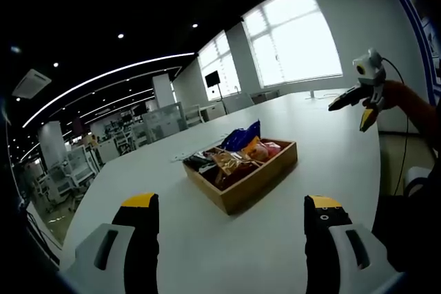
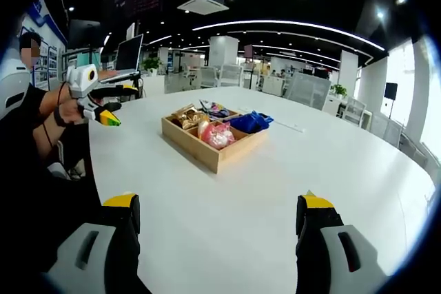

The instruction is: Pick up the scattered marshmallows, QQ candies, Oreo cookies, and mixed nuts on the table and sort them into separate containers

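A wooden tray with compartments stands in the middle of the white table. Snack packets lie in it: a blue one, a pink one, brown-gold ones and dark ones. My left gripper hovers open just short of the tray's near corner, nothing between its jaws; it is also in the right gripper view as the left gripper, held in a hand. My right gripper is open and empty, farther from the tray, and the same right gripper hangs over the table's edge.
A person stands at the table's edge. A laptop sits at the far end, and a small flat white item lies beyond the tray. Office desks and chairs and bright windows surround the table.
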Available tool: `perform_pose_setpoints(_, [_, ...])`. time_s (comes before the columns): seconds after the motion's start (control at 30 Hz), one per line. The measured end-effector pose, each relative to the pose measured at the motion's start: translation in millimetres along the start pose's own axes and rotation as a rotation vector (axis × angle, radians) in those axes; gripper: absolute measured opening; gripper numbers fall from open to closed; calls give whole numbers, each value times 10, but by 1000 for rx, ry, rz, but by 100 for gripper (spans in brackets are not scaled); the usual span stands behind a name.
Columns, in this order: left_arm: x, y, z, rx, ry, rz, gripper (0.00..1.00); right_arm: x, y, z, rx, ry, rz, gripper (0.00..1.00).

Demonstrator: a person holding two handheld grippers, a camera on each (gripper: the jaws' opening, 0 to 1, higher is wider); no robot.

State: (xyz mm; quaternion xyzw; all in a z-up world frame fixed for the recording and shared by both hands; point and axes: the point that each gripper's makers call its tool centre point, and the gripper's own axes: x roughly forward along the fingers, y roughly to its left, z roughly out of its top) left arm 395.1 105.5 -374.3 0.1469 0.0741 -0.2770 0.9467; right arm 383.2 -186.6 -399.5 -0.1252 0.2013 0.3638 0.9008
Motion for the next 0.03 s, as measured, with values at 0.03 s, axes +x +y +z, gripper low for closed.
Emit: perform_pose_setpoints(0.03, [-1,0,1,0,0,0,90,0,3,0,-1,0,1,90])
